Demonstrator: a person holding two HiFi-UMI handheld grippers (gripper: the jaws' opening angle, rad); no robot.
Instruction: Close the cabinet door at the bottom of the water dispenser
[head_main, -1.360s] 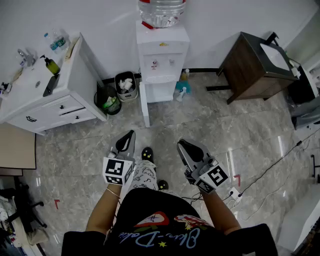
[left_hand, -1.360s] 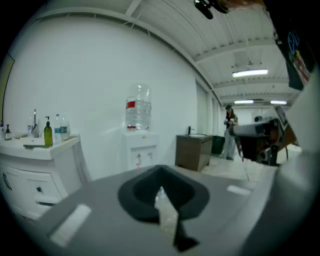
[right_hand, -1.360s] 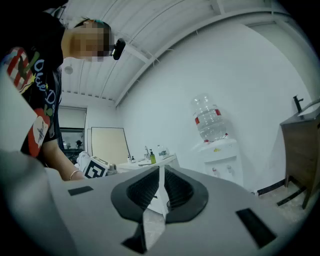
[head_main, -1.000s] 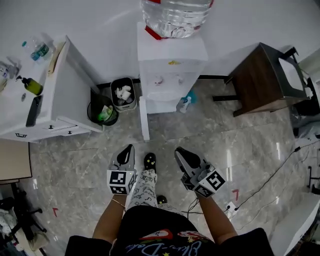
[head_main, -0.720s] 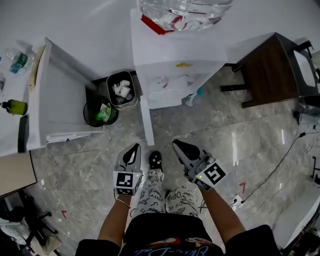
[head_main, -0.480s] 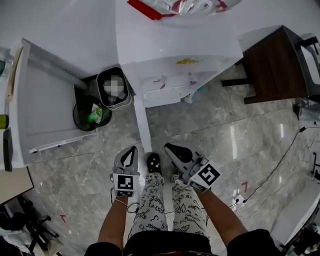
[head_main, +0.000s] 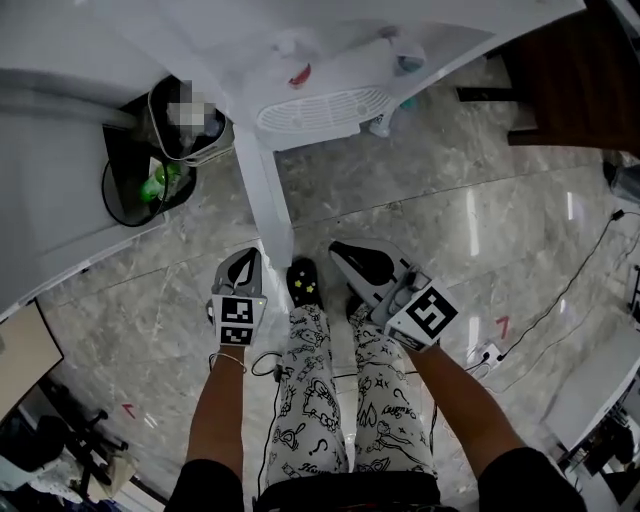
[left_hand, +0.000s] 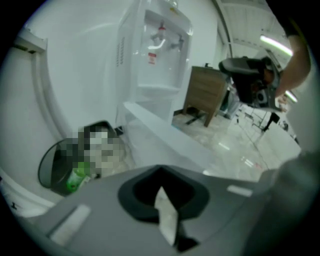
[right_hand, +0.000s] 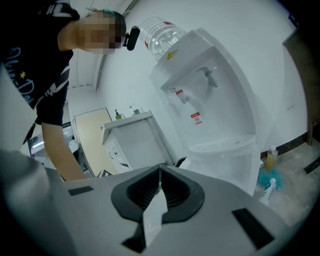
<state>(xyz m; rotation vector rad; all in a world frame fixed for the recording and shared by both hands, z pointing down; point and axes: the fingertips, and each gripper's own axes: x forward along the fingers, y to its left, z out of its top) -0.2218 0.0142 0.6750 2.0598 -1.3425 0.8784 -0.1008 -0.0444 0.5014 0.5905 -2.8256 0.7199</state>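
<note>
Head view cuts the dispenser (head_main: 330, 60) off at the top edge: only its front, taps and drip tray show, and the lower cabinet's inside is hidden under the overhang. The hinge side can't be made out. The door (head_main: 265, 190) stands open, seen edge-on as a thin white panel running from the dispenser out over the floor (head_main: 470, 220) toward the person. Its free end is just beside the left tongs (head_main: 243, 262) and a black shoe (head_main: 302, 285); whether door and tongs touch can't be told. In the left gripper view the door (left_hand: 165, 135) sits ahead of the tongs (left_hand: 160, 172), angled off the dispenser (left_hand: 155, 55). Left tongs are clenched, tips together, nothing between them. Right tongs (head_main: 345, 252) are also clenched and empty, hanging above the floor right of the shoe, clear of the door. In the right gripper view the pads (right_hand: 160, 172) meet on a single seam, with the dispenser (right_hand: 210, 100) and its bottle (right_hand: 160, 35) beyond. Two bins (head_main: 130, 190) sit left of the door, their contents unreadable. A spray bottle (right_hand: 267, 187) stands right of the dispenser base.
</note>
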